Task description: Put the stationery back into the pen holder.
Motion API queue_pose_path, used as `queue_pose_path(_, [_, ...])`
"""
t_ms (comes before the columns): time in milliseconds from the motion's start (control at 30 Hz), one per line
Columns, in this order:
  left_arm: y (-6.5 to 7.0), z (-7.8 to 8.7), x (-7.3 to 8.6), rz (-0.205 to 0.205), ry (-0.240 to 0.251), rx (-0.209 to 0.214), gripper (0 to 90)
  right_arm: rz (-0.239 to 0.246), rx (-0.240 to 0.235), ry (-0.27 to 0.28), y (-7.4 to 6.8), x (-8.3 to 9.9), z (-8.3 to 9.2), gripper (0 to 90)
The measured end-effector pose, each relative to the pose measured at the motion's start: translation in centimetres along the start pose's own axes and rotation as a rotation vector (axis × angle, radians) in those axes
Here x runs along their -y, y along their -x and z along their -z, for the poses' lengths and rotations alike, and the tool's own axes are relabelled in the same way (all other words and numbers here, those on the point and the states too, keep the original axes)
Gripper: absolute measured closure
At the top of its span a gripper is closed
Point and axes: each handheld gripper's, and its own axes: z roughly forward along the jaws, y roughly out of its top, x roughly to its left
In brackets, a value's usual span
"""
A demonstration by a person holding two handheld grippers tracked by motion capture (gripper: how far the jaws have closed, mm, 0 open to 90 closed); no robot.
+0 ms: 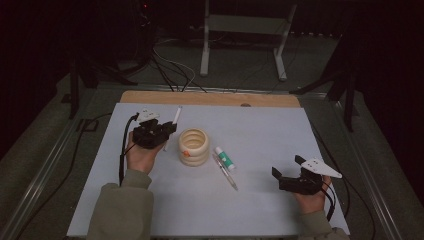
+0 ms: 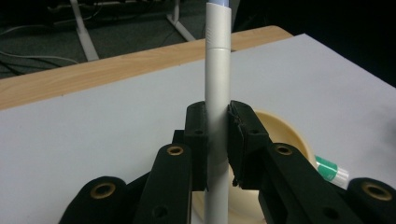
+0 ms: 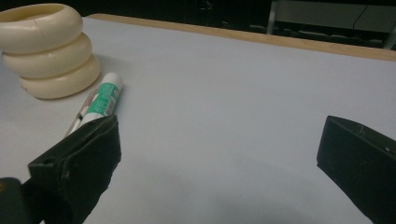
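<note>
My left gripper [image 1: 167, 131] is shut on a white pen [image 1: 177, 115], just left of a cream holder [image 1: 194, 146] made of three stacked rings. In the left gripper view the pen [image 2: 218, 70] stands upright, clamped between the pads of my left gripper [image 2: 218, 119], with the holder's rim [image 2: 285, 128] right behind them. A green-and-white glue stick [image 1: 224, 157] and a clear pen [image 1: 226, 173] lie to the right of the holder. My right gripper [image 1: 286, 171] rests open at the front right. In the right gripper view there is nothing between the jaws of my right gripper [image 3: 219, 154].
A pale sheet [image 1: 260, 130] covers the wooden table [image 1: 210, 97]. The right gripper view has the holder [image 3: 46, 49], the glue stick [image 3: 105, 100] and the clear pen [image 3: 80, 114] to its left. Cables and stand legs [image 1: 205, 45] lie on the floor beyond.
</note>
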Motion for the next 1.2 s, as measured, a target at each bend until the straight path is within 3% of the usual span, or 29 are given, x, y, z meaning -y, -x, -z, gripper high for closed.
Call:
queue_pose_path(667, [1.0, -1.2, -1.2, -0.006, 0.033, 0.023, 79.4, -0.001, 0.000, 0.003, 0.0, 0.0, 0.0, 0.2])
queue_pose_path(1200, [1.2, -1.4, -1.9, -0.009, 0.100, 0.041, 79.4, -0.001, 0.000, 0.001, 0.1, 0.0, 0.0, 0.2])
